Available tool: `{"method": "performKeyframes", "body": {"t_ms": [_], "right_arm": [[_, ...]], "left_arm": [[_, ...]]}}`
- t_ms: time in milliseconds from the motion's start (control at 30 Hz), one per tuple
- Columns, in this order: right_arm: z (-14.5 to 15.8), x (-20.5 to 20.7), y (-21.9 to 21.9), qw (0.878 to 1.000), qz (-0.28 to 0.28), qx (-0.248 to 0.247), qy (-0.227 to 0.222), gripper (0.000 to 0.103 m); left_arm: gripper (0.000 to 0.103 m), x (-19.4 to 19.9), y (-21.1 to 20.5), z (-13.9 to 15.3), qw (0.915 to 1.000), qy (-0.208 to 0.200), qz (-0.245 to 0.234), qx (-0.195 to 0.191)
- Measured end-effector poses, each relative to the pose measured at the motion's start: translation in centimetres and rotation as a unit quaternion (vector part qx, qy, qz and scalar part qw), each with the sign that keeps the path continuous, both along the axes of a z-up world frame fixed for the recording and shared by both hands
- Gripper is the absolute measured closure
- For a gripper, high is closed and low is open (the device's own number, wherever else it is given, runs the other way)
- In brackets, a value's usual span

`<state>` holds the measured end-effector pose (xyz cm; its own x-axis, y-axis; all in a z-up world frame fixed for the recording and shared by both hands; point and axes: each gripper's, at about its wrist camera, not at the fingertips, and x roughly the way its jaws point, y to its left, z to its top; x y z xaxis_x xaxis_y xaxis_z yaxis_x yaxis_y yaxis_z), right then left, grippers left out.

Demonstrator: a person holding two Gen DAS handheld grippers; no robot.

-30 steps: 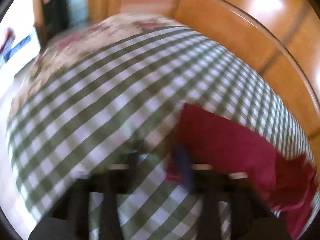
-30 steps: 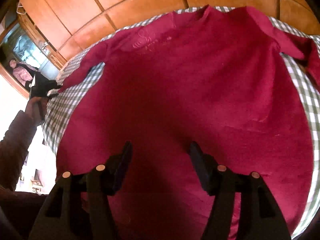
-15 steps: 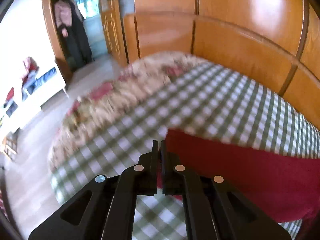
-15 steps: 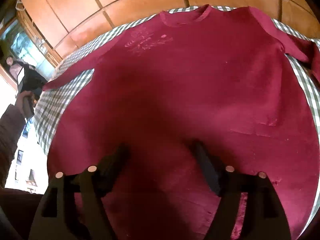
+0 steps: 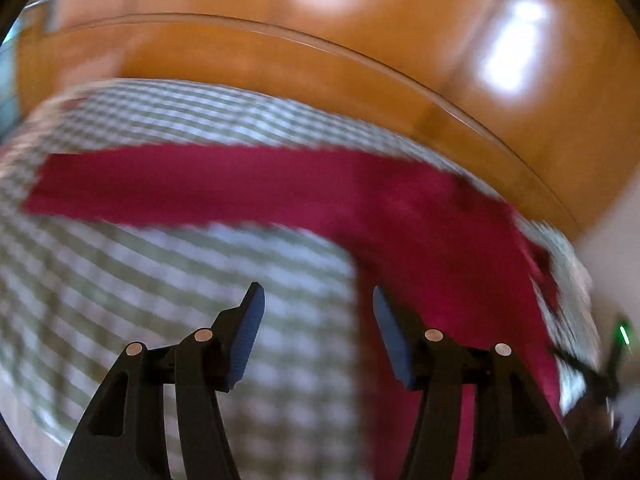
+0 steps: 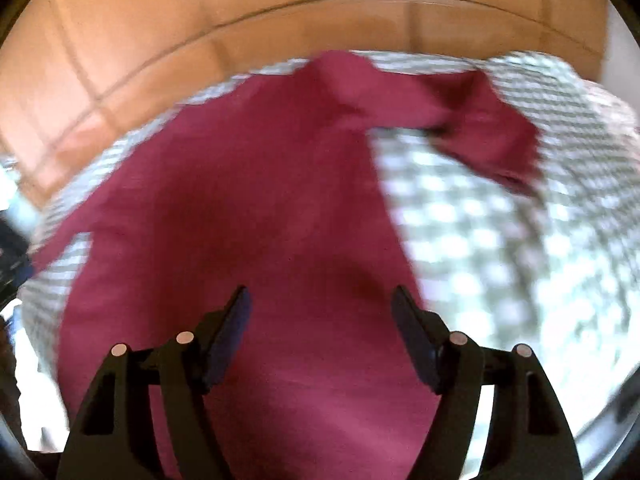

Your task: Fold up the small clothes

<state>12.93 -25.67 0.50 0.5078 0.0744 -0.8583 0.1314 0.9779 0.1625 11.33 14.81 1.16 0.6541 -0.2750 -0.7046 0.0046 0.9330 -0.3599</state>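
A dark red long-sleeved shirt [image 6: 248, 208] lies spread on a green-and-white checked bedcover [image 6: 500, 240]. In the left wrist view its left sleeve [image 5: 192, 184] stretches straight out over the cover [image 5: 140, 280]. My left gripper [image 5: 318, 300] is open and empty, above the cover beside the shirt's side edge. In the right wrist view the right sleeve [image 6: 480, 120] lies bent and rumpled at the far right. My right gripper [image 6: 320, 300] is open and empty over the shirt's body. Both views are motion-blurred.
A glossy orange-brown wooden headboard and wall panels [image 5: 360, 60] stand behind the bed and also show in the right wrist view [image 6: 160, 40]. The bed's right edge [image 6: 600, 340] drops off at the right.
My left gripper, shut on the left sleeve's cuff half a second ago, has opened, let it go and swung right. My right gripper has stayed open and swung right over the shirt.
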Motion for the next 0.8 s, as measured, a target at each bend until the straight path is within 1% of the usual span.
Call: {"method": "performKeyframes", "body": {"t_ms": [33,100,133,200,233,267,300,333,433,533,567,600,667,700,767,800], "right_arm": [[-0.4,-0.5,-0.9,1.0,-0.005,-0.006,0.011,0.031],[-1.7,-2.1,-2.3,0.999,-0.002,-0.001,0.046,0.039],[-2.2,-2.9,-2.4,0.998,0.005,0.007,0.06,0.046],[-2.4,-4.9,-2.4,0.998,0.024,-0.001,0.058,0.074],[-2.4,-5.4,-2.2,0.998,0.033,0.002,0.06,0.094],[-2.4,-6.2,-1.9,0.997,0.04,0.011,0.064,0.095],[-2.2,-6.5,-1.5,0.997,0.045,0.007,0.061,0.095],[-2.0,-6.8,-1.3,0.997,0.051,0.003,0.06,0.095],[-1.2,-8.2,-1.7,0.997,0.061,0.013,0.05,0.095],[-1.8,-8.8,-2.7,0.995,0.063,0.02,0.069,0.094],[-2.1,-8.7,-2.7,0.994,0.073,0.028,0.073,0.088],[-1.9,-8.5,-2.9,0.995,0.075,0.023,0.068,0.083],[-1.1,-7.8,-3.8,0.997,0.055,0.03,0.043,0.05],[-0.3,-7.1,-4.7,0.999,0.033,0.026,0.016,0.046],[0.8,-5.5,-5.6,1.0,0.005,-0.007,-0.028,0.045],[1.1,-4.0,-6.3,0.998,-0.01,-0.03,-0.047,0.045]], "left_arm": [[0.048,-0.8,-1.7,-0.4,0.9997,0.003,-0.026,-0.005],[0.048,-1.8,-4.6,-1.4,0.9978,0.015,-0.065,0.0],[0.048,-2.2,-5.6,-1.9,0.9968,0.022,-0.077,0.004],[0.048,-2.7,-7.0,-3.0,0.9951,0.036,-0.091,0.011],[0.048,-2.8,-7.3,-3.8,0.9947,0.045,-0.089,0.026],[0.048,-2.8,-7.5,-4.3,0.9941,0.053,-0.083,0.045],[0.048,-2.6,-7.4,-5.0,0.9927,0.069,-0.073,0.066],[0.048,-2.7,-7.3,-5.4,0.9915,0.082,-0.065,0.077],[0.049,-3.1,-6.5,-5.5,0.9912,0.089,-0.051,0.083],[0.049,-3.5,-5.8,-5.1,0.9915,0.095,-0.041,0.08],[0.049,-3.6,-5.9,-4.7,0.992,0.092,-0.039,0.077],[0.049,-3.7,-6.1,-4.2,0.9932,0.082,-0.041,0.071],[0.049,-3.8,-6.8,-3.0,0.9951,0.061,-0.046,0.062],[0.049,-3.6,-7.5,-2.4,0.9953,0.05,-0.056,0.062],[0.049,-2.7,-8.7,-1.9,0.9949,0.033,-0.066,0.068],[0.049,-2.2,-9.7,-1.8,0.9943,0.026,-0.071,0.075]]}}
